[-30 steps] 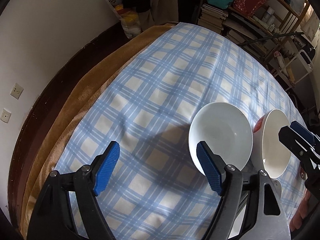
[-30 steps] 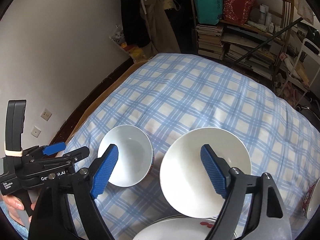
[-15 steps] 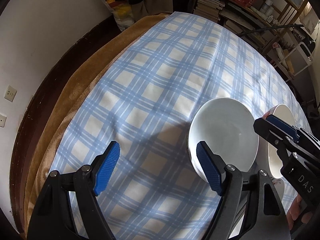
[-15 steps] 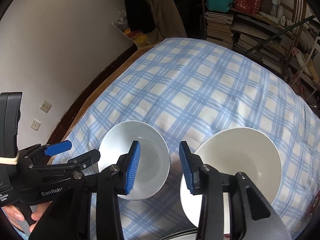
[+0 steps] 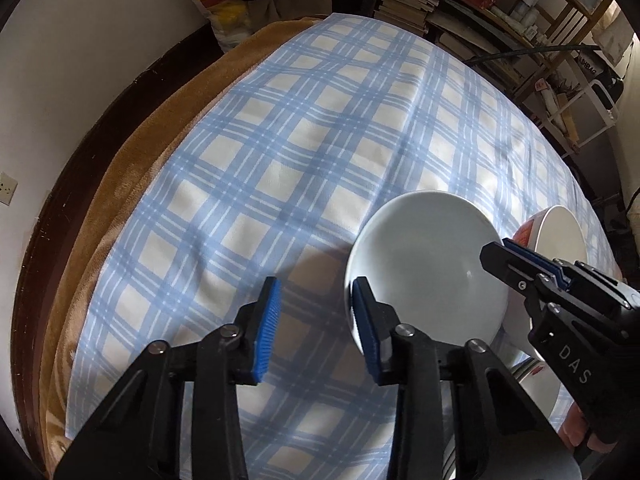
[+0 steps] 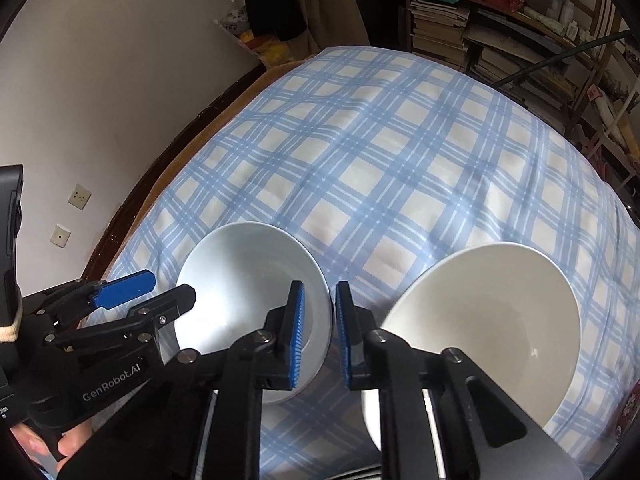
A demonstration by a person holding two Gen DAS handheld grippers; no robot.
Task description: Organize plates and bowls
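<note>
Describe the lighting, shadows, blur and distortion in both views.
Left wrist view: heavy fisheye bending, dark corners, soft daylight, a gripper shadow on the tablecloth beside the white bowl. Right wrist view: same curved distortion, the bowl's inside shaded, slight blur at the lower right edge.

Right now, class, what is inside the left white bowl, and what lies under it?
The left bowl holds nothing except one finger of the right tool reaching over its rim. The checked cloth surrounds it; whatever lies directly under it is hidden by the bowl.
</note>
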